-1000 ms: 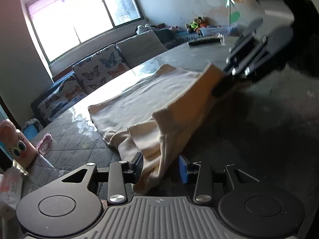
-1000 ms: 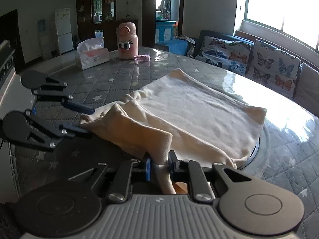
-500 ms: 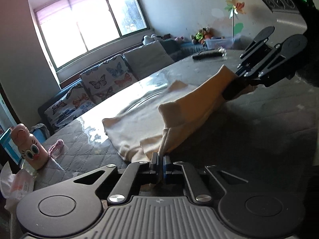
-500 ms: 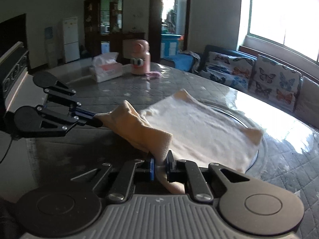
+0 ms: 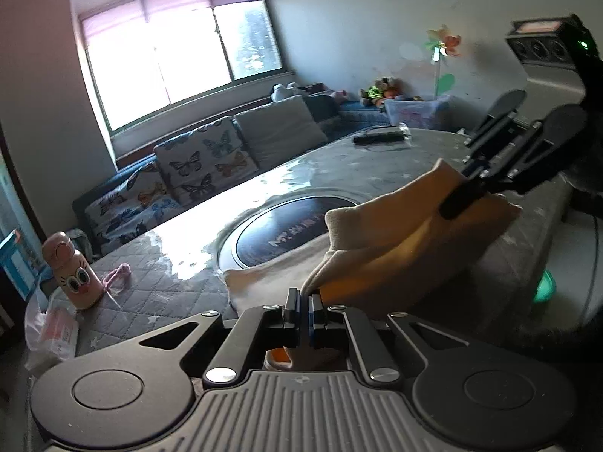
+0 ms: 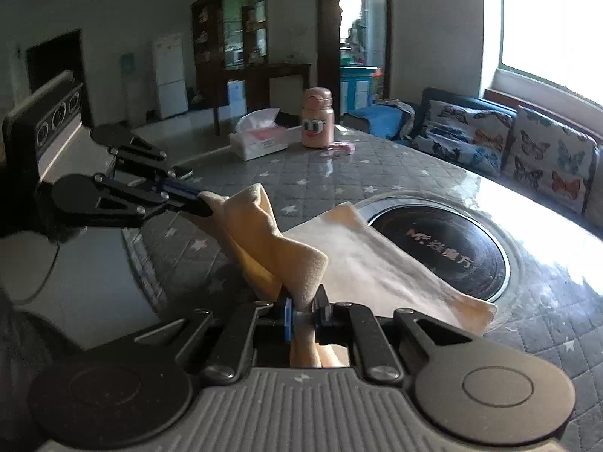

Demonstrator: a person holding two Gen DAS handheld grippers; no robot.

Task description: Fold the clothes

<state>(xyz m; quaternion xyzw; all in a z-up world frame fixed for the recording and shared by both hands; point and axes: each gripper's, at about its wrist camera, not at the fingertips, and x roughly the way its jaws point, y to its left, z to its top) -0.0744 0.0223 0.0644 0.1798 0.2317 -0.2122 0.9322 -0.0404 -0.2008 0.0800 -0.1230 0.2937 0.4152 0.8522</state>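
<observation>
Now we have lifted the cloth (image 6: pixel 350 260) higher and pulled it back, so the dark round plate (image 6: pixel 452 248) in the table (image 6: pixel 339 184) shows. Our left gripper (image 5: pixel 304 303) pinches one corner, our right gripper (image 6: pixel 304 310) pinches the other. Its far end lies on the table.

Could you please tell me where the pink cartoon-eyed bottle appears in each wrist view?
Left wrist view: the pink cartoon-eyed plastic bottle stands at far left on the grey quilted table.
Right wrist view: upper centre, beside the white tissue box.
Shared landmark: the butterfly-print sofa cushions.
</observation>
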